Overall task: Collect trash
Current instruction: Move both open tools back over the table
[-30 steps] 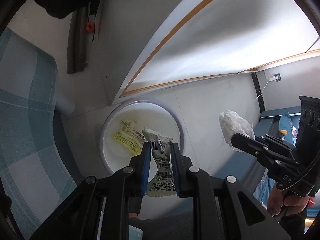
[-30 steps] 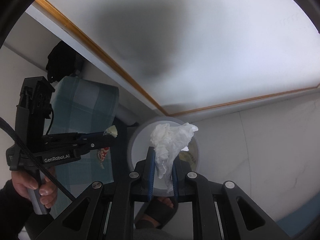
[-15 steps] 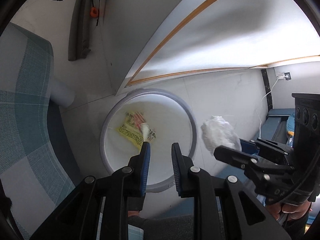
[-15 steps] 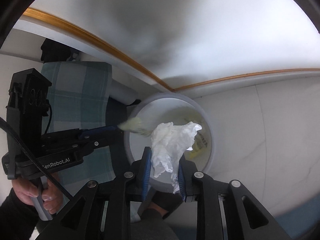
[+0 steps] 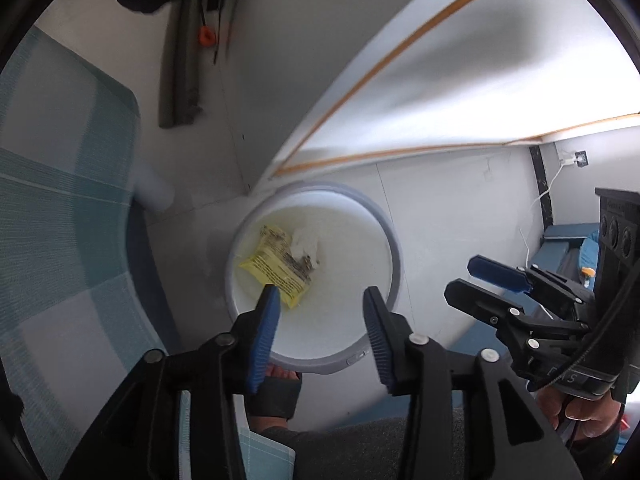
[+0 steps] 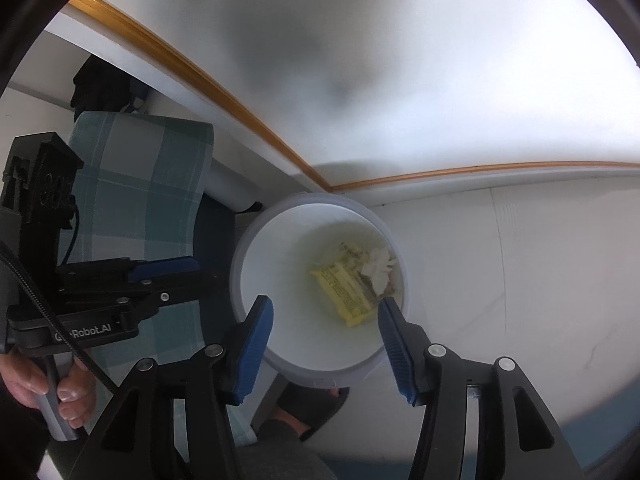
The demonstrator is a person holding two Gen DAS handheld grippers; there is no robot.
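A round white trash bin (image 5: 390, 236) stands on the floor below both grippers; it also shows in the right wrist view (image 6: 256, 240). Inside lie a yellow wrapper (image 5: 276, 268) and a crumpled white tissue (image 5: 306, 242), also seen in the right wrist view as the wrapper (image 6: 344, 290) and the tissue (image 6: 378, 264). My left gripper (image 5: 320, 312) is open and empty above the bin's near rim. My right gripper (image 6: 324, 322) is open and empty above the bin. The right gripper appears in the left wrist view (image 5: 476, 280), the left gripper in the right wrist view (image 6: 180, 276).
A white table with a gold edge (image 5: 400, 52) overhangs the bin at the back. A green checked chair cushion (image 5: 60, 208) is to the left. A foot in a dark slipper (image 5: 276, 388) stands just before the bin. A wall socket with a cable (image 5: 576, 158) is far right.
Both grippers opened wide. The printed wrapper from the left gripper and the white tissue from the right gripper dropped into the bin.
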